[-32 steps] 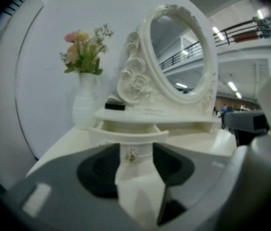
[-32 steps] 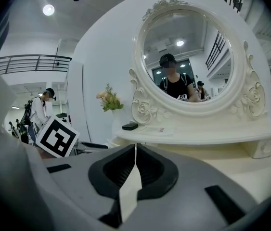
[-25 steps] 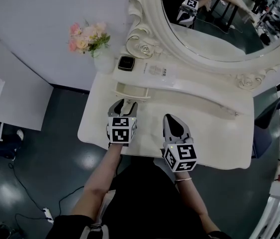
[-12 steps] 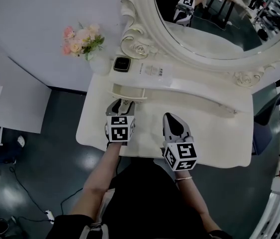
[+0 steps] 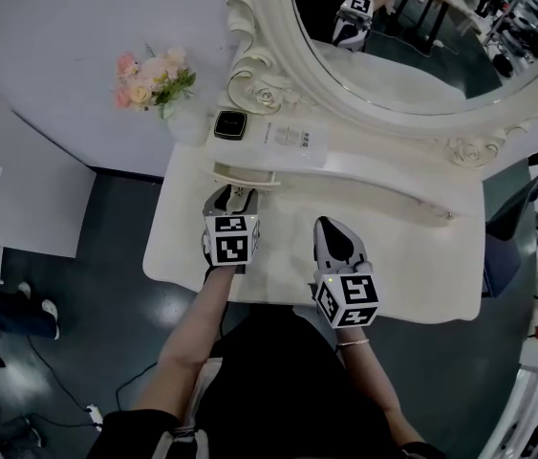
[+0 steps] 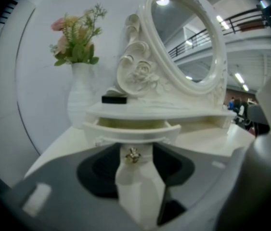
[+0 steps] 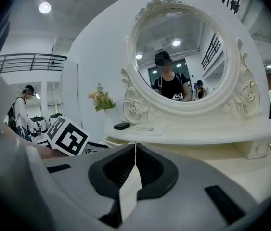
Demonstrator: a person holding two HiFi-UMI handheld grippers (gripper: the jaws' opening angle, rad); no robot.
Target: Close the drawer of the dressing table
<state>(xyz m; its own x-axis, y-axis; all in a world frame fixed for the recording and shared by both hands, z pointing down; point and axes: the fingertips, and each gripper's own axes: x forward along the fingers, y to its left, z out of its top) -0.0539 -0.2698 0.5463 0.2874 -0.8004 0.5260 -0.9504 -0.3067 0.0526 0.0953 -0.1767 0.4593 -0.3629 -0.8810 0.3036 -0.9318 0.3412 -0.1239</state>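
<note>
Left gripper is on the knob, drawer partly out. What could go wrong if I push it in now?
The drawer is not yet flush; pushing off-centre through the small knob held by the left gripper may skew and jam it. The vase of flowers stands near the drawer's left end, so a hard shove might rock it.

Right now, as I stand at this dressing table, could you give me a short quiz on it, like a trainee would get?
1. True or false: the drawer is fully shut.
2. Which gripper has its jaws on the drawer's knob? A: left gripper. B: right gripper.
3. Fill in: the vase holds ____.
Key: 1 false, it stands partly open; 2 A; 3 flowers.
</note>
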